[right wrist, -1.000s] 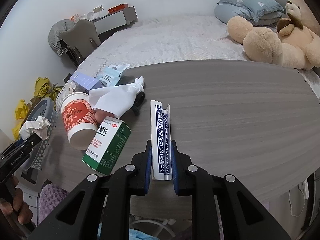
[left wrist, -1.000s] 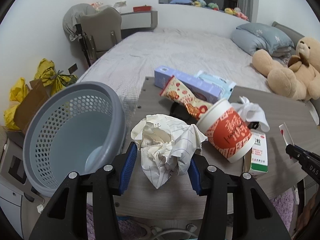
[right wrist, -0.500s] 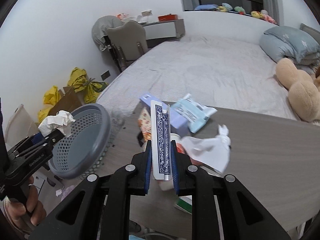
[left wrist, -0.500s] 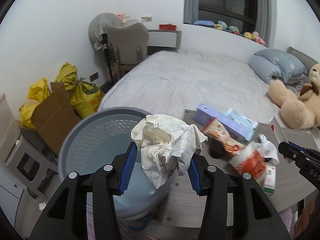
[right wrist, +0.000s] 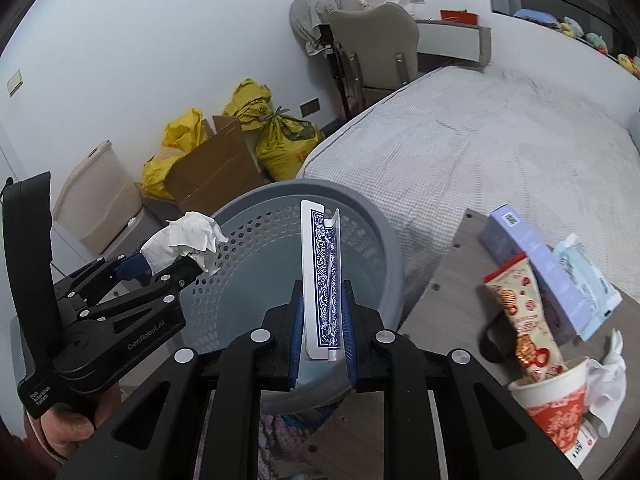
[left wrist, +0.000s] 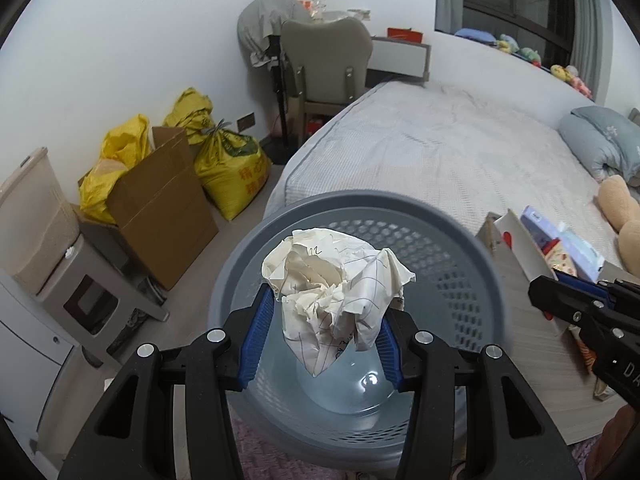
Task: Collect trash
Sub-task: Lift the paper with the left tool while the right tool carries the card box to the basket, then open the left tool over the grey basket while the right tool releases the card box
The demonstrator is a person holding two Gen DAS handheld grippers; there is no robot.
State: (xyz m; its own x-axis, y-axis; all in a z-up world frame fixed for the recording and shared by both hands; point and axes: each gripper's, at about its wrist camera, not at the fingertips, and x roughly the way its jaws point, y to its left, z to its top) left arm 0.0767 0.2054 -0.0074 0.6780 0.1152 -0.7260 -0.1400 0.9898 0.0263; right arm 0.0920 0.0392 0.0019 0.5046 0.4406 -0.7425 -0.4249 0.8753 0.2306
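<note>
I'm holding the crumpled white paper ball (left wrist: pixel 332 292) in the left gripper (left wrist: pixel 320 332) & the blue-patterned card box (right wrist: pixel 322 280) in the right gripper (right wrist: pixel 322 344), both over the grey perforated plastic basket (left wrist: pixel 472 256). Next, I'm guessing, both claws need opening.

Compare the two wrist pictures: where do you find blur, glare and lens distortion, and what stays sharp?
Left wrist view: the crumpled paper and the left claw are sharp; the basket rim smears on the right; a glare spot shines on its floor; fisheye bends the walls.
Right wrist view: the card box in the right claw is crisp; the red cup and snack packet are softened; dark corners frame it.
</note>
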